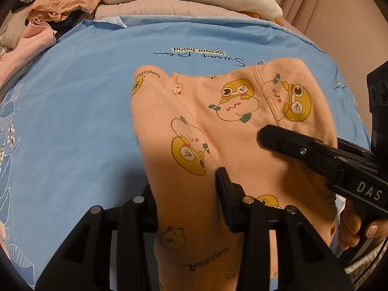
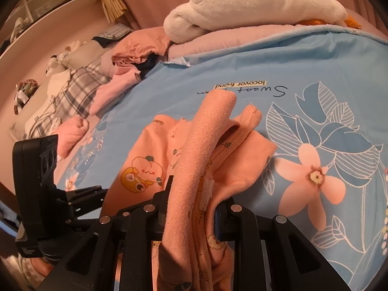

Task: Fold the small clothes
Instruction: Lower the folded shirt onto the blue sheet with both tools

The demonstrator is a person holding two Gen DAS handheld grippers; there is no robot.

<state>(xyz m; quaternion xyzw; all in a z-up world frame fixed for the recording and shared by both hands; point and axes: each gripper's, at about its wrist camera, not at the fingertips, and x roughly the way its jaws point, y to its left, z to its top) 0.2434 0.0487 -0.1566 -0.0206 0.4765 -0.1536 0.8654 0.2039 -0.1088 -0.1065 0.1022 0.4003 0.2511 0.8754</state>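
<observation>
Mid-fold: the garment [image 1: 237, 126] lies on the blue bed sheet [image 1: 72, 121]. The right gripper [image 2: 194, 208] pinches a bunched edge; the left gripper [image 1: 186, 194] straddles cloth, fingers part-open, apparently not pressing. Next — carry the pinched edge across, lay it flat.

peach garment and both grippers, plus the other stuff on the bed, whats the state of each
peach garment: partly folded, lying on the sheet, one bunched edge lifted
left gripper: open, fabric between the fingers, not pinched
right gripper: shut on the garment's bunched edge
blue sheet: spread flat
white plush toy: lying at the far end
clothes pile: crumpled, unfolded
</observation>
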